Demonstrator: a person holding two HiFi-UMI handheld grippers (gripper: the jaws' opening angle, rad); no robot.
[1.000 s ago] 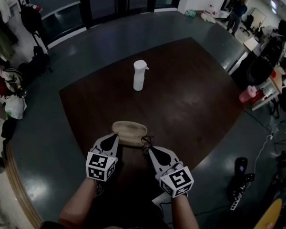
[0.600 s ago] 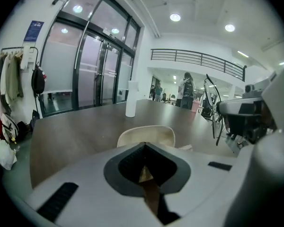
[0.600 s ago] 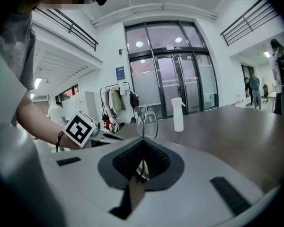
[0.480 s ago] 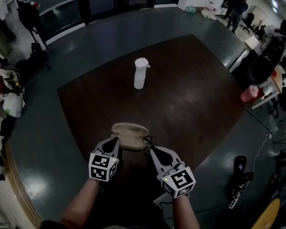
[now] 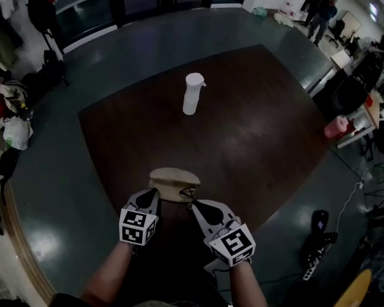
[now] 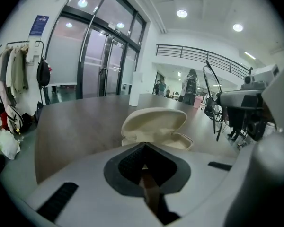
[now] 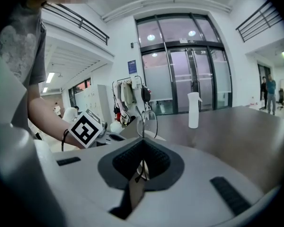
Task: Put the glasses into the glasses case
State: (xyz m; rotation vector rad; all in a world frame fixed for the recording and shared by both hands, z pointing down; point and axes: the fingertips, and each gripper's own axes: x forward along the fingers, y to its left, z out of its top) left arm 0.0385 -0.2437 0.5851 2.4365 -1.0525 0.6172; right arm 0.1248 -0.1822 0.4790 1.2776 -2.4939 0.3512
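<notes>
Right gripper [image 5: 193,203]: jaws pinched on the glasses [image 7: 148,122], held at the case's right end.
Left gripper [image 5: 150,194]: jaws together, empty, just beside the case.
Case [image 6: 154,126]: open, on the table [image 5: 256,126].

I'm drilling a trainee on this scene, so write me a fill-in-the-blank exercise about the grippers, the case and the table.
1. The right gripper is shut on the ___.
2. The glasses case lies on the table with its lid ___.
3. Farther back on the table stands a white ___.

Missing words: glasses; open; spray bottle.
</notes>
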